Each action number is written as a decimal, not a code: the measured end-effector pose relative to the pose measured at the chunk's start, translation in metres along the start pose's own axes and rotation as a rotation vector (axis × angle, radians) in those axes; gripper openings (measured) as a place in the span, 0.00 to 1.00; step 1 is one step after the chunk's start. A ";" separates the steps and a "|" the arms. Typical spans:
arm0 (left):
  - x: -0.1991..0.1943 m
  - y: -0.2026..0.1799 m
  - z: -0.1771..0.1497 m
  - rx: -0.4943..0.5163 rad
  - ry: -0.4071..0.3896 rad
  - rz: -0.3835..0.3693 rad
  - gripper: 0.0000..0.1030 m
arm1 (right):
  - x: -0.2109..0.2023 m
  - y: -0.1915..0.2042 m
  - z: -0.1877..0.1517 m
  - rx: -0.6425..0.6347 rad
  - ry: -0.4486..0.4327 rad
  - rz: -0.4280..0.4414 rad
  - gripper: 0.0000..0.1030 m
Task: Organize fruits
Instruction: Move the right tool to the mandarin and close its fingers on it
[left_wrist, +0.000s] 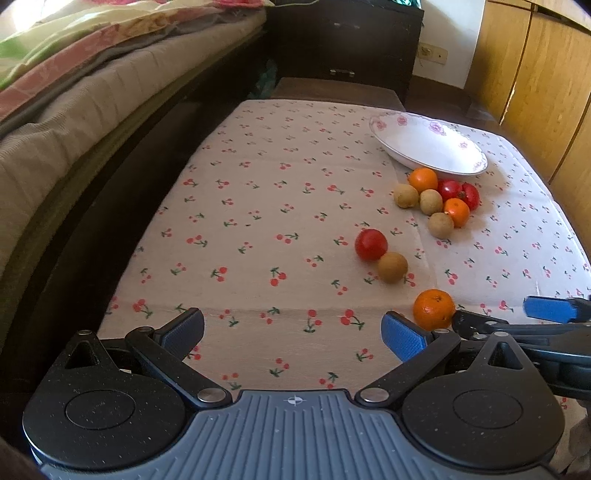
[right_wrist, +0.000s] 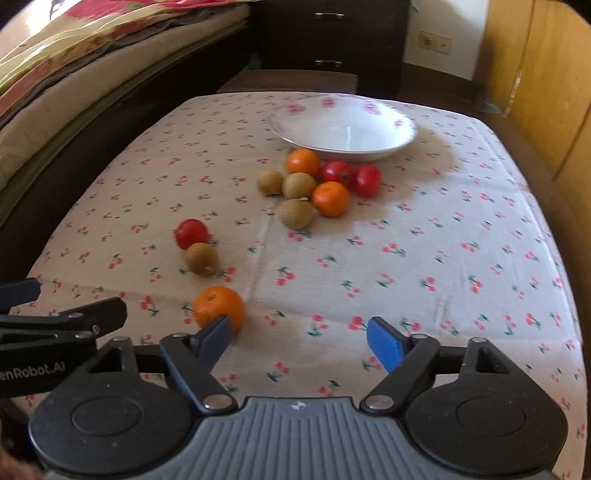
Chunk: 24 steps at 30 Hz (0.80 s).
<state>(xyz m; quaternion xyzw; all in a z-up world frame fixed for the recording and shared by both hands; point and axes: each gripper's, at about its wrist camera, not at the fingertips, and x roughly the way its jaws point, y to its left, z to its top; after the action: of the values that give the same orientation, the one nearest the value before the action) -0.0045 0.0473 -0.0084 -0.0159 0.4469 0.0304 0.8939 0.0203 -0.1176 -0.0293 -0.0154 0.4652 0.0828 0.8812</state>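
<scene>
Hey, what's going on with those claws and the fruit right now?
Left gripper open, empty. Right gripper open, nearest round orange beside its left finger, ungripped. White floral bowl empty; nothing in the way.

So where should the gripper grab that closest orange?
Around the middle of the nearest orange, at its widest, coming down from above. It's round, sits alone on the cloth, and both sides are clear. The right gripper is open beside it.
</scene>
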 end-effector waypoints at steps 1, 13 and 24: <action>0.000 0.001 0.000 -0.002 -0.004 0.005 1.00 | 0.001 0.001 0.002 -0.007 -0.002 0.008 0.75; -0.006 0.016 0.002 -0.048 -0.006 -0.017 1.00 | -0.002 0.011 0.008 -0.051 -0.009 0.080 0.70; -0.008 0.025 0.003 -0.075 -0.010 -0.009 1.00 | 0.023 0.029 0.013 -0.094 0.070 0.164 0.46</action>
<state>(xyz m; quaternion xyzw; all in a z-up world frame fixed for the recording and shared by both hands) -0.0087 0.0724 -0.0002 -0.0514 0.4409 0.0430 0.8950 0.0397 -0.0850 -0.0395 -0.0212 0.4909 0.1757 0.8530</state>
